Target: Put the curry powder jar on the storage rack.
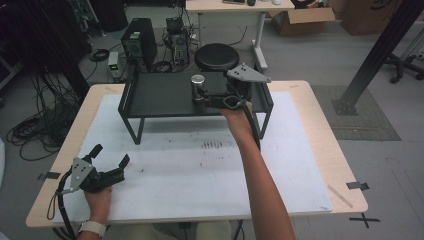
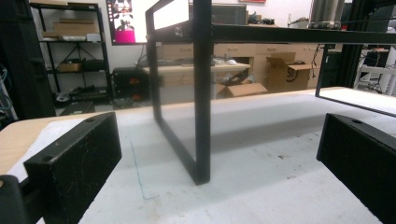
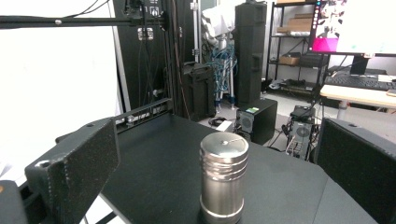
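A ribbed metal cylinder (image 1: 198, 84) stands upright on a black raised shelf (image 1: 160, 95) at the back of the table. My right gripper (image 1: 201, 98) reaches onto the shelf from the right. It is open, with its jaws on either side of the cylinder's base. In the right gripper view the cylinder (image 3: 224, 182) stands between the wide-apart jaws of the right gripper (image 3: 219, 154), touching neither. My left gripper (image 1: 107, 157) rests open and holding nothing at the table's front left corner. In the left gripper view, the left gripper (image 2: 215, 149) faces a shelf leg (image 2: 201, 93).
A white mat (image 1: 200, 165) covers most of the wooden table. Behind the table are a black stool (image 1: 216, 56), a computer tower (image 1: 139, 40) and floor cables (image 1: 30, 130). A black slanted post (image 1: 375, 45) stands at the right, and a cardboard box (image 1: 300, 20) sits farther back.
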### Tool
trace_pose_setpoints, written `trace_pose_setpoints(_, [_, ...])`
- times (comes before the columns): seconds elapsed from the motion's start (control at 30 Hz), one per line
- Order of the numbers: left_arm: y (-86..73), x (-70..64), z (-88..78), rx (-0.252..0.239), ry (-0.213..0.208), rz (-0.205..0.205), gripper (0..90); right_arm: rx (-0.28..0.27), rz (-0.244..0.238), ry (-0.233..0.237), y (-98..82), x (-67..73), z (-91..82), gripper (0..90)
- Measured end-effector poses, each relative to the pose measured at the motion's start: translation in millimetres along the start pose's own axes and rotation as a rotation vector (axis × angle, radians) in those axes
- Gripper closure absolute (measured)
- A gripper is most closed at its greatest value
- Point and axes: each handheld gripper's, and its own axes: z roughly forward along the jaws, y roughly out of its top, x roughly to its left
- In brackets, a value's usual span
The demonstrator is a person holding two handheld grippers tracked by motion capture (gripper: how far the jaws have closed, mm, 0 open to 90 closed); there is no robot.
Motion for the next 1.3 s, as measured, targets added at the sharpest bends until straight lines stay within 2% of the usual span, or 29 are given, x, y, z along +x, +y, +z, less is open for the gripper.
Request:
trace_pose_setpoints(0.2, [0.0,0.0,0.0,0.0,0.0,0.0,0.2,-0.018,-0.013,0.015,-2.3,8.8,-14.6,0.0])
trace_pose_setpoints(0.63, [0.0,0.1,-0.1,0.001,0.0,0.001,0.2,-0.03,-0.007,0.04,-14.1,19.9,-36.6,0.0])
trace_pose_setpoints(0.9, [0.0,0.1,-0.1,0.001,0.001,0.002,0.2,-0.034,0.003,0.06,-25.5,23.3,-49.5,0.0])
trace_pose_setpoints(1.3, [0.0,0.0,-0.1,0.0,0.001,0.002,0.3,-0.038,-0.007,0.055,-36.8,25.7,-67.8,0.0])
